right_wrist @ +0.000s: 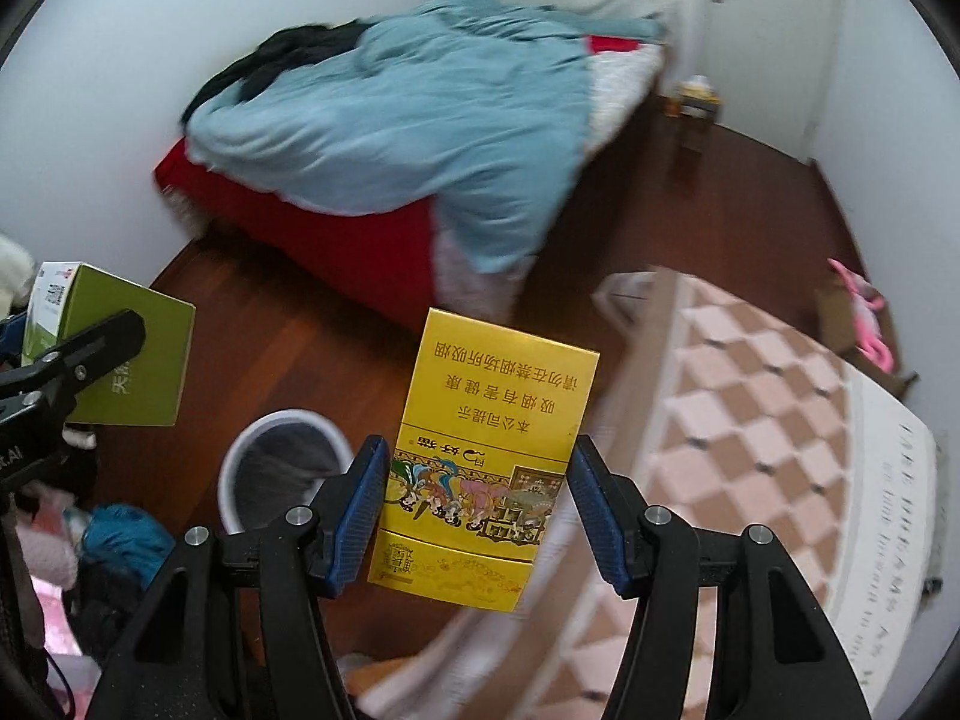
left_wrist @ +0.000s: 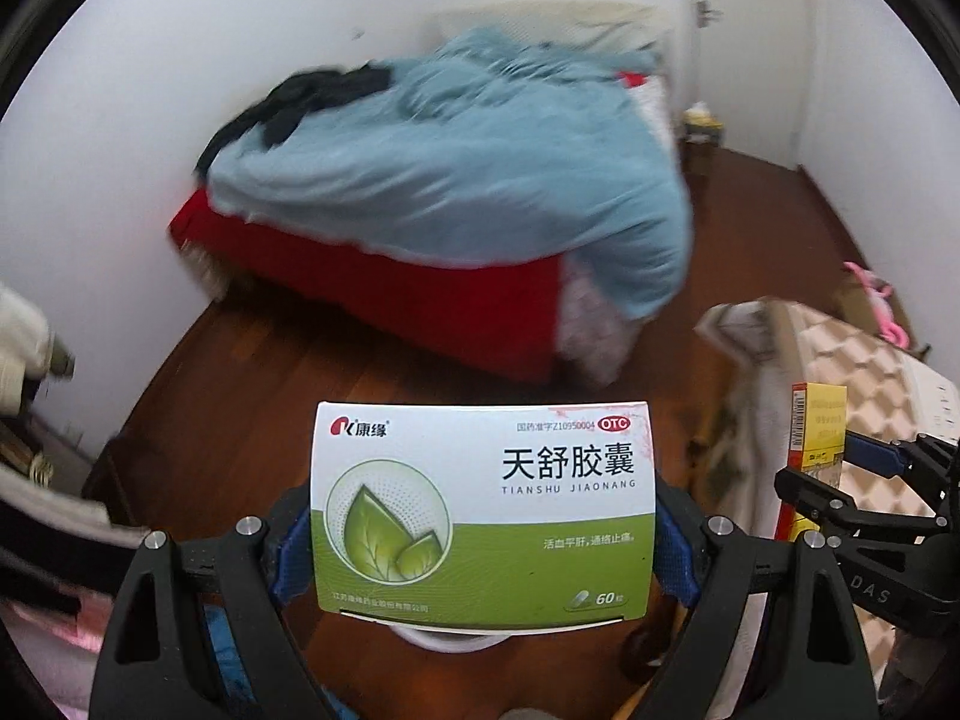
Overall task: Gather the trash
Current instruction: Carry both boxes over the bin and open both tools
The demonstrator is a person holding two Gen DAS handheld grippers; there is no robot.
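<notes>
The left gripper was clamped on a white-and-green cardboard medicine box, the right gripper on a yellow cardboard cigarette pack. Both were lifted above the wooden floor; dropping them into the white round bin below remained.

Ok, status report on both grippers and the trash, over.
Left gripper shut on medicine box. Right gripper shut on yellow cigarette pack. White bin below, open, path unobstructed.
</notes>
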